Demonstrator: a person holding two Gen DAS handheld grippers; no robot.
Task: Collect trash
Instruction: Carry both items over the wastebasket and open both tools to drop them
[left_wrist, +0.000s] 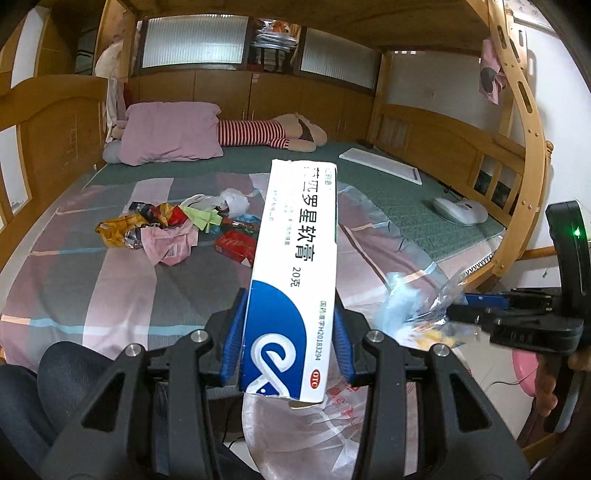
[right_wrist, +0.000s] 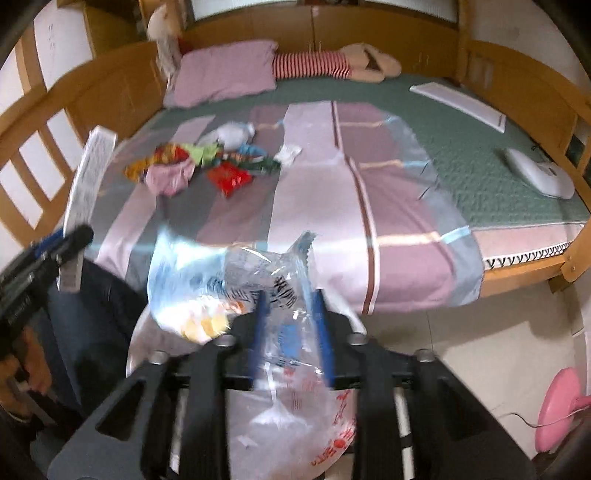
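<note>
My left gripper is shut on a long white-and-blue ointment box, which sticks up and away over the bed. Beneath it hangs a translucent plastic bag with red print. In the right wrist view my right gripper stands open over that bag. A crumpled clear wrapper lies loosely between its blue fingers, blurred. A pile of coloured wrappers and paper lies on the striped sheet. The left wrist view shows the right gripper at the right, beside the wrapper.
A pink pillow and a striped plush toy lie at the bed's head. A white flat board and a white device rest on the green mat. Wooden bunk frame and ladder stand right; a pink object sits on the floor.
</note>
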